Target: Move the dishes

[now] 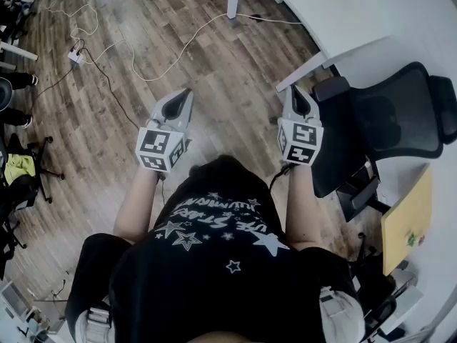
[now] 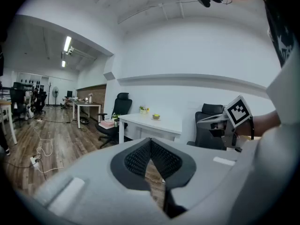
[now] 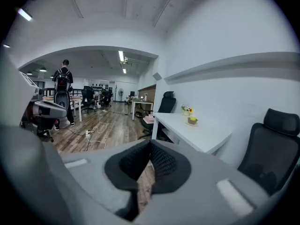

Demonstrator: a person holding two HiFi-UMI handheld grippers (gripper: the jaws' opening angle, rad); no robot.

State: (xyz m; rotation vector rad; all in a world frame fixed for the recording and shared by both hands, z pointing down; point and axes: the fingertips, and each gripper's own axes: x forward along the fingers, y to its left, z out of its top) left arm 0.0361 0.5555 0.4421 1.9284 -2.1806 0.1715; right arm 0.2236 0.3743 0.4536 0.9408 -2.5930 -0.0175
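Just beside the right gripper stands a black office chair.

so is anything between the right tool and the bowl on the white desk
Nothing visible. From the right tool to the bowl there is only bare desk; the black chair stands off to the right.

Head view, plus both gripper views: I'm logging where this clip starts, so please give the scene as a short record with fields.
left tool: shut, empty, over the wooden floor
right tool: shut, empty, near a corner of the white table
bowl: on the white table, untouched
office chair: right of the right tool
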